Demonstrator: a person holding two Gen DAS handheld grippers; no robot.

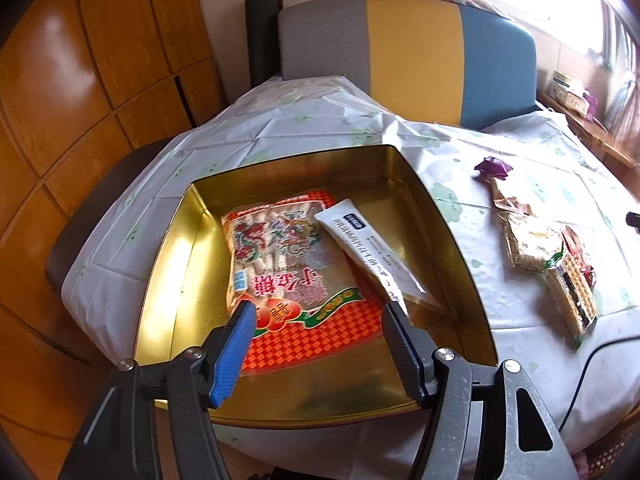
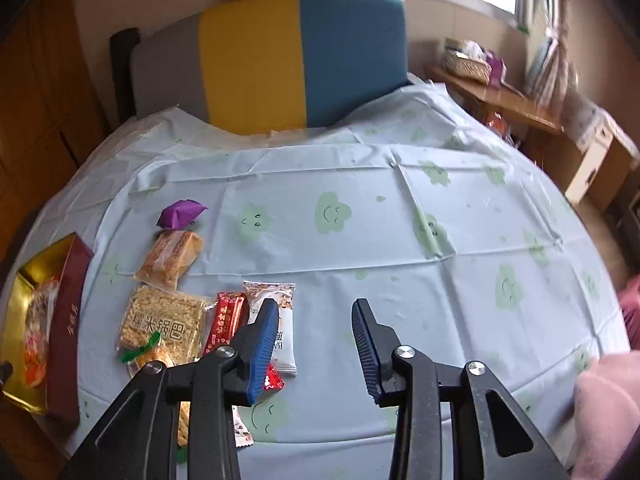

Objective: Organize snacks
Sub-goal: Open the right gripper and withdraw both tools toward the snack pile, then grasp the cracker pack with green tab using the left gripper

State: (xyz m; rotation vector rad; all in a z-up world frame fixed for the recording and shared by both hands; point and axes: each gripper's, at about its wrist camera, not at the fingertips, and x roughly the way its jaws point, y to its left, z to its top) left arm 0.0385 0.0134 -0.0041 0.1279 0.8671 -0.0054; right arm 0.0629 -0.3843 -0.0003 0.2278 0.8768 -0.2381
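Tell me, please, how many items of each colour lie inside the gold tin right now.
Orange-red bag: 1
White tube-shaped pack: 1
Total in the gold tin: 2

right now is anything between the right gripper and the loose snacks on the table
Nothing visible. The right gripper hangs open and empty over bare tablecloth, with the white snack bar and red packet just beside its blue-padded finger, uncovered.
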